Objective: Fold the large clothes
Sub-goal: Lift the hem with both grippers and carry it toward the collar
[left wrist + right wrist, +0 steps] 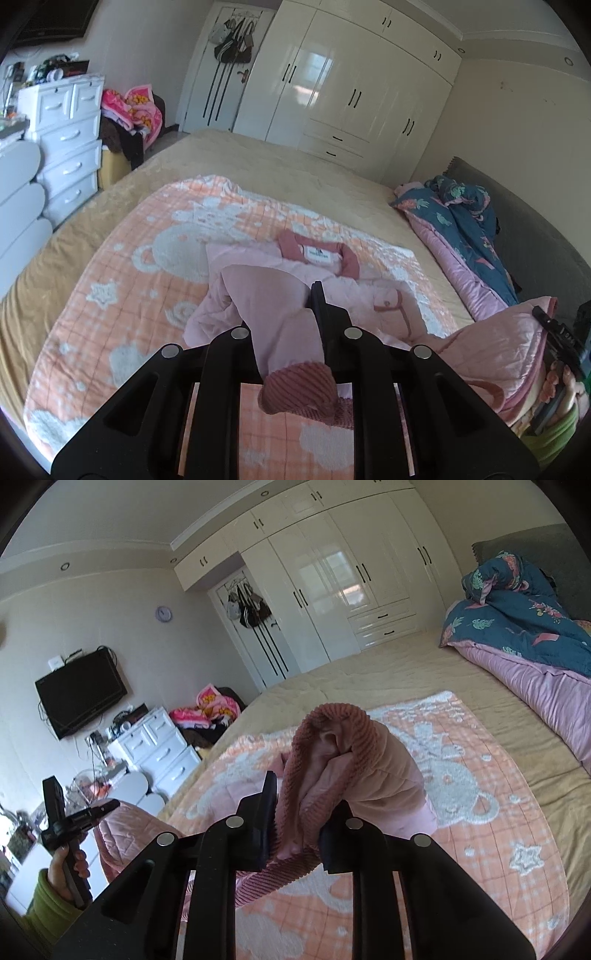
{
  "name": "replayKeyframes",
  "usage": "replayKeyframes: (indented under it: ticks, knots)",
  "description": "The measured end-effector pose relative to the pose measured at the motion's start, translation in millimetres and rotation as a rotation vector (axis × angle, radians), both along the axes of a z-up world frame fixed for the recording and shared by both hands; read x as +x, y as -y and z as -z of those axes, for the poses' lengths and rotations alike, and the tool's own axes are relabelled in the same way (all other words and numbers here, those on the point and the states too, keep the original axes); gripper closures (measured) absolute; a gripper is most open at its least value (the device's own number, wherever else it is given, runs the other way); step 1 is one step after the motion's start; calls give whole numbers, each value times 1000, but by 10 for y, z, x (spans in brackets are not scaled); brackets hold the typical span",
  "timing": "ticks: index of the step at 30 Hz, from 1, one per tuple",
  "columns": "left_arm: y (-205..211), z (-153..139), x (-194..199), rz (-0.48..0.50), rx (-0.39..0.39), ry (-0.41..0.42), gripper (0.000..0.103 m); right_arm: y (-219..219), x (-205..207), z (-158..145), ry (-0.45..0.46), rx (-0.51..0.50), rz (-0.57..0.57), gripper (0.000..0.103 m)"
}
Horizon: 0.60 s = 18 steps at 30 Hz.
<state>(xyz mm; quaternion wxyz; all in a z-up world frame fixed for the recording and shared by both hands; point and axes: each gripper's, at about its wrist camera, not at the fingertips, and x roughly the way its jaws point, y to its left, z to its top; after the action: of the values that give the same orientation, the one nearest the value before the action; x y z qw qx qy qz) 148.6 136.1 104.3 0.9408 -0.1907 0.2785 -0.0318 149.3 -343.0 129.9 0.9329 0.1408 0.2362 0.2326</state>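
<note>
Gripping a ribbed cuff in each claw, left claw (314, 295) and right claw (306, 808) both clamped on the pink jacket (317, 269), I reckon sleeves are mid-fold while its body lies collar-up on the peach blanket (110, 295), bottom fold remaining.

Pale pink quilted jacket (295, 269) with darker ribbed collar and cuffs is lying collar-up toward twelve o'clock on the bed; both sleeve cuffs (332, 738) are hanging raised toward six o'clock.
</note>
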Motion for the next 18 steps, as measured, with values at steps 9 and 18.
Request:
replayKeyframes:
  ticks: [9,18]
  knots:
    - [-15,87,320,-9,21,-42,94,42,347,77,-64,64,27,85]
    - [45,198,511,-6,46,-70,93,80,631,249,-135,77,62,85]
